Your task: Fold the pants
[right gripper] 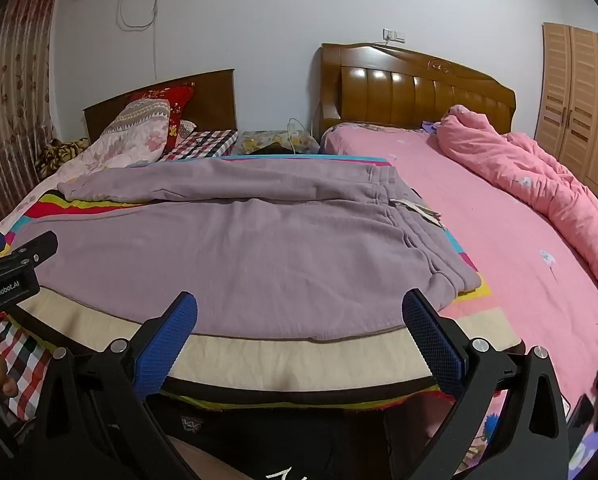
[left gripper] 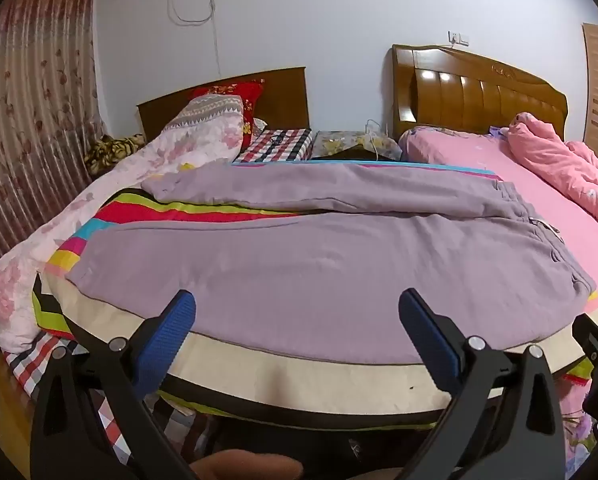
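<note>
While the mauve fleece jogging pants [left gripper: 299, 264] lie spread flat on the bed, their long axis runs left to right across the scene: the gathered elastic waistband [right gripper: 431, 236] points right, the cuffs left. The two legs lie side by side, the far leg [left gripper: 299, 188] angled slightly away from the near one so a wedge of the bright striped blanket [left gripper: 147, 212] shows between them on the left. The fabric is soft, matte and lightly creased, and a small pale tag [right gripper: 415, 208] sticks out at the waistband; its print is too small to read. The near edge of the pants sits just beside a cream border strip [right gripper: 259, 352]. The left claw [left gripper: 297, 300] hovers above that near edge, blue pads spread wide, gripping nothing. The right claw [right gripper: 299, 304] is likewise fully parted and empty. In the right wrist view the left tool's body reads "GenRobot.AI" [right gripper: 3, 291]
</note>
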